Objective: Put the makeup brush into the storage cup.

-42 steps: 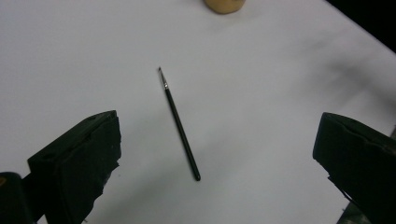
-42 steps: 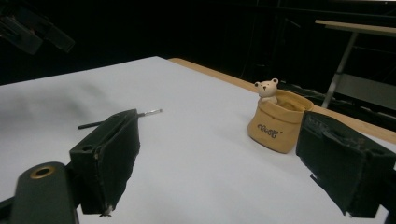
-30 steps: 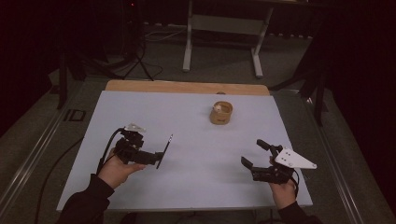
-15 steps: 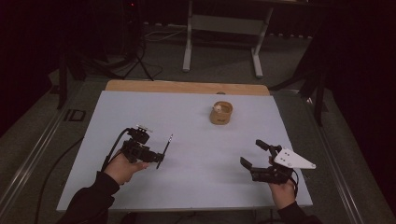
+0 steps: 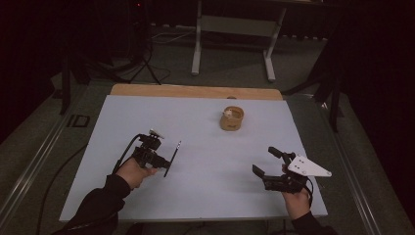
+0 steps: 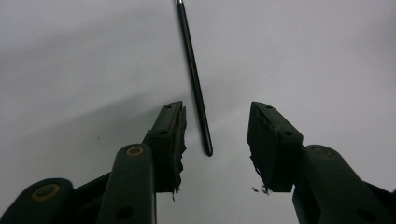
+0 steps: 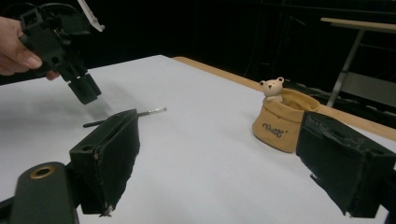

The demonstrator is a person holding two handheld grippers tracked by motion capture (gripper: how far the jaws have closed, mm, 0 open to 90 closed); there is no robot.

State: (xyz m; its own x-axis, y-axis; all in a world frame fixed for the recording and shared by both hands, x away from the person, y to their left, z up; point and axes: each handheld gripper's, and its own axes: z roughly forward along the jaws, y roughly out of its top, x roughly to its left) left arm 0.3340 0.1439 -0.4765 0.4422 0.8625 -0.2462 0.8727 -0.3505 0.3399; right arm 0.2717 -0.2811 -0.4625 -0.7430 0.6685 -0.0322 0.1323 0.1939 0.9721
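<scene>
Bench (image 5: 205, 196) is carrying everything, white top with a wood strip showing along the far edge. Right tool (image 5: 266, 164) is hovering near the right front, jaws spread wide, gripping nothing. Left tool (image 6: 215, 140) is pointing down at the left side, jaws parted, nothing between the pads yet. Tan pouch (image 5: 231, 119) is sitting toward the far middle, well apart from both tools. Thin black stick (image 6: 194, 77) is lying flat on the bench with its near end just between the left jaw tips.

Handling guess: light, stiff, slim and probably slick, likely rolling under a sloppy pinch. Best taking it mid-shaft, jaws square across it.

Left gripper view is giving the silver tip at the far end. Right gripper view is showing a little bear (image 7: 272, 87) peeking out of the pouch.
</scene>
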